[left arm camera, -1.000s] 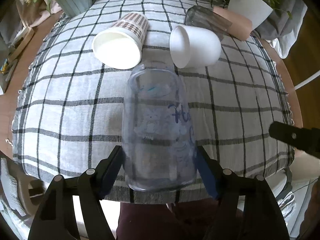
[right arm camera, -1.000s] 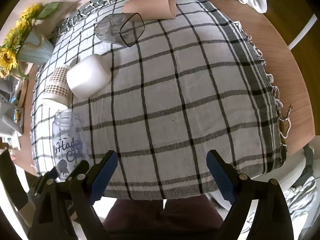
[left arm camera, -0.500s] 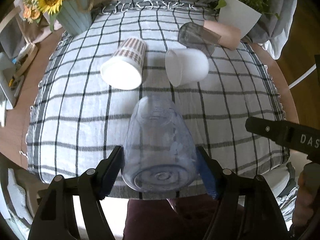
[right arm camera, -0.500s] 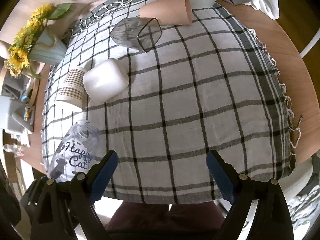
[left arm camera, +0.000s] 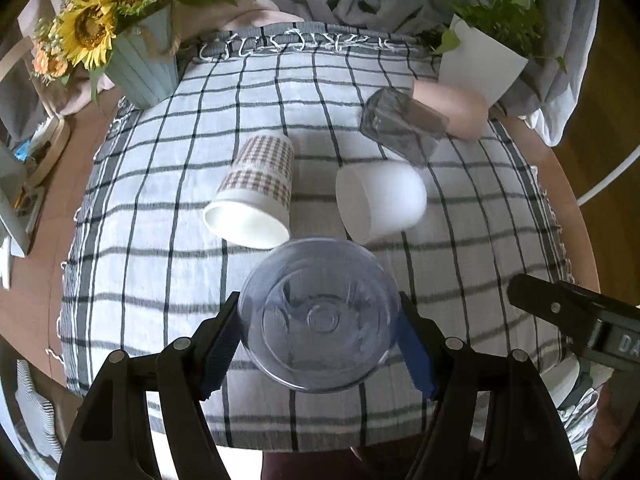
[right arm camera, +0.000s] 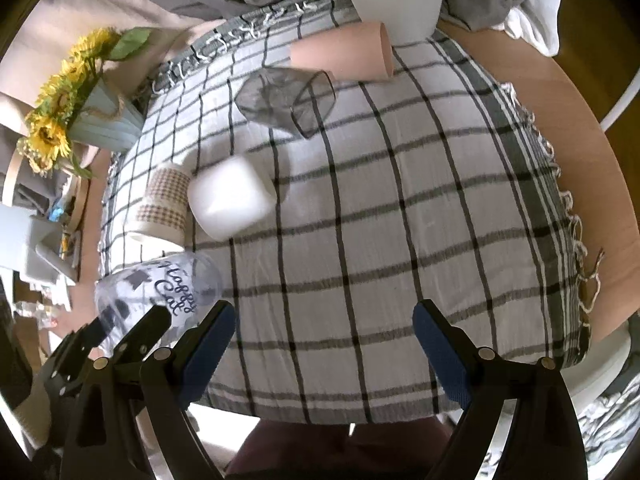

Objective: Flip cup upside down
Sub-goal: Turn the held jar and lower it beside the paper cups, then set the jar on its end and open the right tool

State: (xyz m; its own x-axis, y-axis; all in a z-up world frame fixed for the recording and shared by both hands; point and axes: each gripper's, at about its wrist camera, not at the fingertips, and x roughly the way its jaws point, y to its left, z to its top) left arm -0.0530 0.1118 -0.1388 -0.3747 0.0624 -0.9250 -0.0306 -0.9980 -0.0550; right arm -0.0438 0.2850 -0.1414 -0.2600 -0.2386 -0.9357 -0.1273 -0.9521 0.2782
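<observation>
My left gripper (left arm camera: 320, 332) is shut on a clear plastic cup (left arm camera: 318, 316) with "Happy Cat" lettering. The cup is lifted above the checked cloth and tilted, with its round base facing the left wrist camera. In the right wrist view the same cup (right arm camera: 156, 292) is at the lower left, held by the left gripper (right arm camera: 132, 332), mouth pointing away and down. My right gripper (right arm camera: 324, 344) is open and empty over the near part of the cloth; it also shows at the right edge of the left wrist view (left arm camera: 576, 316).
Several cups lie on their sides on the checked cloth (left arm camera: 168, 216): a plaid paper cup (left arm camera: 256, 192), a white cup (left arm camera: 380, 200), a grey glass (left arm camera: 400, 128) and a pink cup (left arm camera: 456, 112). A sunflower vase (left arm camera: 140, 64) and a white plant pot (left arm camera: 480, 64) stand at the back.
The left gripper has lifted the clear cup off the cloth and tipped it over, so its base now faces the camera. The right gripper has stayed open and risen a little.
</observation>
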